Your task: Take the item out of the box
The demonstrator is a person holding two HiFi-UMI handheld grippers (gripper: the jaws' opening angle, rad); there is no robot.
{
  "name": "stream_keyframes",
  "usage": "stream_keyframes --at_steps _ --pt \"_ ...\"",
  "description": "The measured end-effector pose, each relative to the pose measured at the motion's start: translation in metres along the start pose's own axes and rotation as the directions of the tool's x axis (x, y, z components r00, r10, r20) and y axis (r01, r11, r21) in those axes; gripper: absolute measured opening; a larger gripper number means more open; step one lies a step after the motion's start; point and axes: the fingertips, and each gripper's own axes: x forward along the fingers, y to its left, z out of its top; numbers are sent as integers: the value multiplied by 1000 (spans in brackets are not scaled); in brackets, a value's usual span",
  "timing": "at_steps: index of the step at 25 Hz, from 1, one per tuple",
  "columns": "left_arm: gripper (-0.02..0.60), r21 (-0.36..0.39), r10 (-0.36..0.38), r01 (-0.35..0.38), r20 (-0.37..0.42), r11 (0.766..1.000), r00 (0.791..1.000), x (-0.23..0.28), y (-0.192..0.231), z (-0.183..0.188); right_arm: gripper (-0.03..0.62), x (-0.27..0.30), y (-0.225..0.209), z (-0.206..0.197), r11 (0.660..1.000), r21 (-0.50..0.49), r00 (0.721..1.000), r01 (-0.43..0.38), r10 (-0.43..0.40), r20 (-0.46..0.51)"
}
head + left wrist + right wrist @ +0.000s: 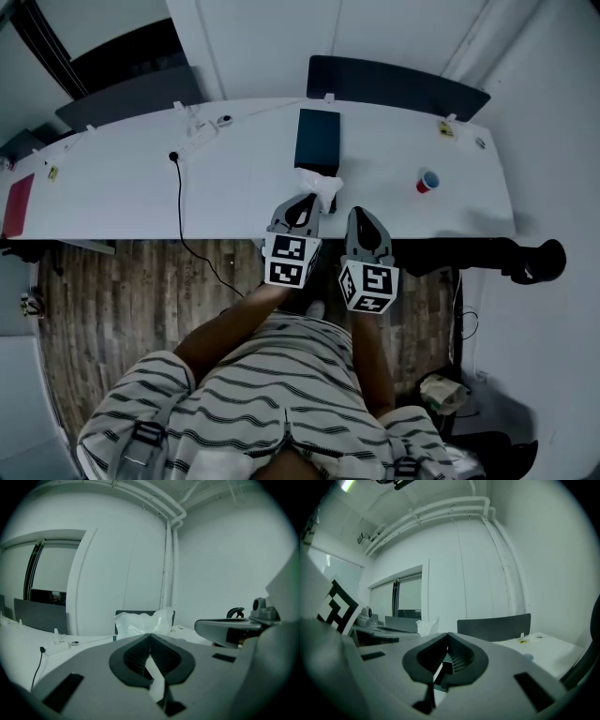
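Plastic bag (323, 186) held at box's (318, 139) near end
Left gripper (302, 202) is clamped on the bag; right gripper (362, 218), jaws pressed together, near the box

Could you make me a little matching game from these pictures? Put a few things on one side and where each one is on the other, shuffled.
Things:
1. dark box
2. white plastic bag
3. small cup
4. black cable

Places:
a. hangs over the near edge of the table
b. stands alone on the right part of the table
c. pinched at the tips of the left gripper
d. lies mid-table, towards the far edge

Pairs: 1-d, 2-c, 3-b, 4-a.
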Motion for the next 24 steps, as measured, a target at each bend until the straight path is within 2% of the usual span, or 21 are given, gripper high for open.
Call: stream_keyframes --at_steps 6,24 --pt "25 21 4 -5 47 1000 999 -7 0 8 18 2 0 2 1000 0 1000 -1 1 12" --pt "25 46 -21 19 59 999 998 -13 -11 10 18 1 -7 2 1000 1 1000 7 -7 8"
